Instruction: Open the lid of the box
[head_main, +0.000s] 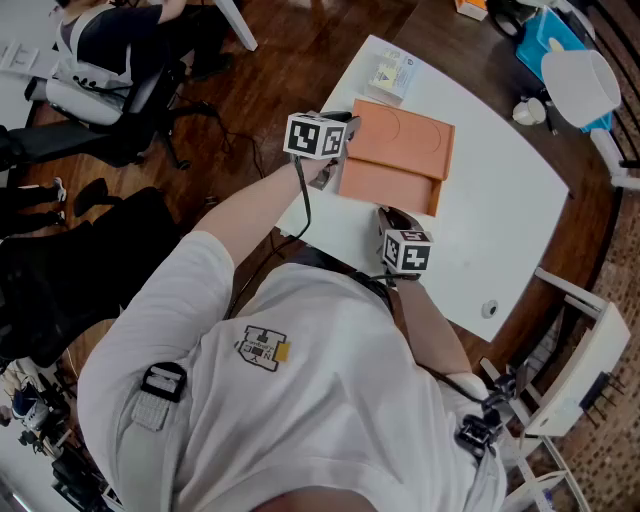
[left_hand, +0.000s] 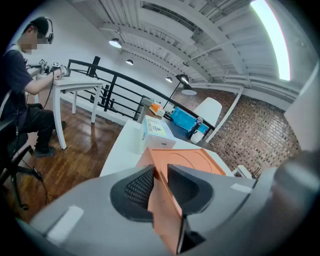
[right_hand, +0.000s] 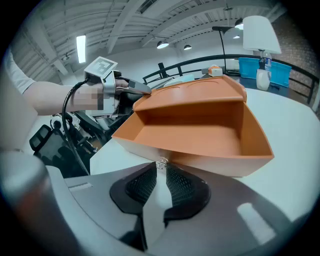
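Observation:
An orange box (head_main: 392, 187) stands on the white table (head_main: 500, 220), its lid (head_main: 402, 139) lifted up and back. My left gripper (head_main: 335, 165) is shut on the lid's left edge; in the left gripper view the orange lid edge (left_hand: 162, 210) runs between the pads of the left gripper (left_hand: 160, 172). My right gripper (head_main: 395, 218) sits at the box's near side. In the right gripper view the right gripper (right_hand: 161, 172) is shut on the pale front wall (right_hand: 200, 162), just under a small metal clasp (right_hand: 161, 163). The box interior (right_hand: 195, 135) looks empty.
A small white packet with a yellow label (head_main: 390, 75) lies behind the box. A blue bin (head_main: 550, 40) and a white lampshade (head_main: 580, 85) are at the far right. A small round object (head_main: 489, 309) lies near the table's right edge. A white chair (head_main: 590, 360) stands close by.

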